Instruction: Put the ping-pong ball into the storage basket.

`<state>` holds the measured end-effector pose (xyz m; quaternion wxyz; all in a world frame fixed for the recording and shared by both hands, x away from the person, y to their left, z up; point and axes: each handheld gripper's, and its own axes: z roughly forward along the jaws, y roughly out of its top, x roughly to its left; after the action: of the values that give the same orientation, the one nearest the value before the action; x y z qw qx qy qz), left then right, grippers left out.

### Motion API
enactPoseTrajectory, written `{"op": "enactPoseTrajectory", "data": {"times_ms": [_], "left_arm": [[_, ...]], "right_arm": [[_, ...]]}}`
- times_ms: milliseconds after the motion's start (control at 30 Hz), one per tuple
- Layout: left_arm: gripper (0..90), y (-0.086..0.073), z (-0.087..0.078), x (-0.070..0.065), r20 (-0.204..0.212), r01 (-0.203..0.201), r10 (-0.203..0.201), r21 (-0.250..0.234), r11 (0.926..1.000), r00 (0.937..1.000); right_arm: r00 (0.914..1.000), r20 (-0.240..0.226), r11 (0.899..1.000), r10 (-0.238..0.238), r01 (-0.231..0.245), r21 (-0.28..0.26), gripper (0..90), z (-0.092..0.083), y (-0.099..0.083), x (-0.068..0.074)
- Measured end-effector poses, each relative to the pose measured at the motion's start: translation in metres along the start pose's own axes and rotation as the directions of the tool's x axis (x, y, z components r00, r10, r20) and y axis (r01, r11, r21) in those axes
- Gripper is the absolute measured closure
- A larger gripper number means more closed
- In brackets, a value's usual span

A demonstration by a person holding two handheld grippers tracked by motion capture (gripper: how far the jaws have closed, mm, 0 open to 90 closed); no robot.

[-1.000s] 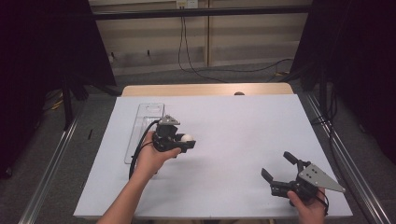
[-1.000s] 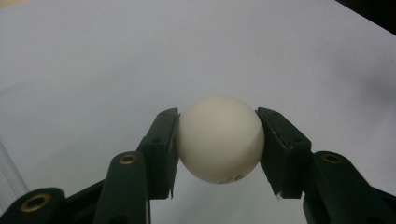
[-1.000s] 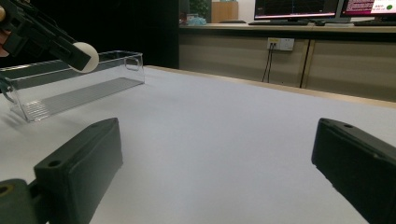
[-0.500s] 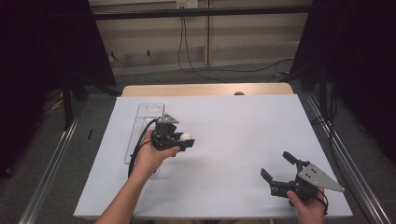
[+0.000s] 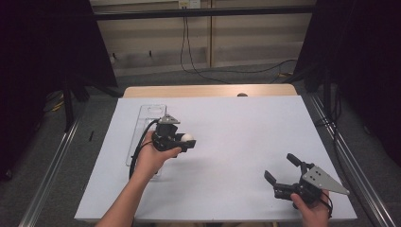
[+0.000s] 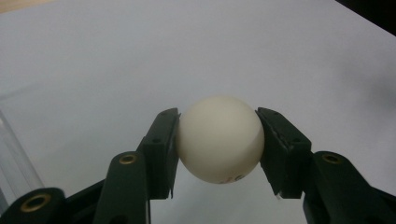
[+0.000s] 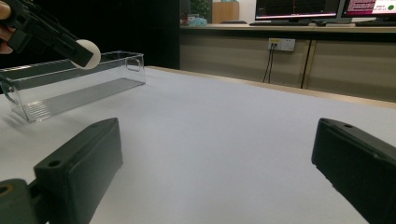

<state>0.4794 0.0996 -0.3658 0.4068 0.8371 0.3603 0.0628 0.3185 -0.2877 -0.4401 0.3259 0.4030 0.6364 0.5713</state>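
Left gripper (image 6: 219,144) pinches a ping-pong ball (image 6: 219,139), round so no long axis, above the white table (image 5: 236,127) beside the clear plastic bin (image 7: 70,88); right gripper (image 5: 279,169) sits spread wide, empty.

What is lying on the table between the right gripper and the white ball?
Nothing: in the high view only bare table separates the right gripper from the white ball.

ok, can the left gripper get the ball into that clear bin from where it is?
Probably yes. The left gripper is shut on the white ball and held above the table right beside the clear bin, whose top is open. Nothing lies between them; the right gripper is far off.
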Motion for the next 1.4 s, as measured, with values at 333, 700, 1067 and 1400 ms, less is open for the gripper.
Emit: {"op": "enactPoseTrajectory", "data": {"times_ms": [333,700,1067,1400], "left_arm": [[51.1,0.001,-0.003,0.002,-0.010,0.014,-0.014,-0.001,0.9999,0.9998],[51.1,0.003,-0.007,0.005,-0.019,0.020,-0.020,-0.002,0.9998,0.9996],[51.0,0.006,-0.009,0.008,-0.024,0.015,-0.015,-0.010,0.9998,0.9996],[51.1,0.007,-0.011,0.011,-0.020,0.024,-0.025,-0.010,0.9997,0.9995]], "right_arm": [[1.0000,-0.003,1.000,-0.002,0.003,0.002,1.4,0.000,0.000,0.000],[1.0000,-0.003,1.000,0.005,-0.005,0.004,1.4,-0.001,0.000,0.000],[1.0000,-0.003,1.000,0.002,-0.002,0.002,1.4,-0.001,0.000,0.000],[1.0000,0.001,1.000,0.007,-0.007,0.001,1.3,-0.001,0.000,0.000]]}}
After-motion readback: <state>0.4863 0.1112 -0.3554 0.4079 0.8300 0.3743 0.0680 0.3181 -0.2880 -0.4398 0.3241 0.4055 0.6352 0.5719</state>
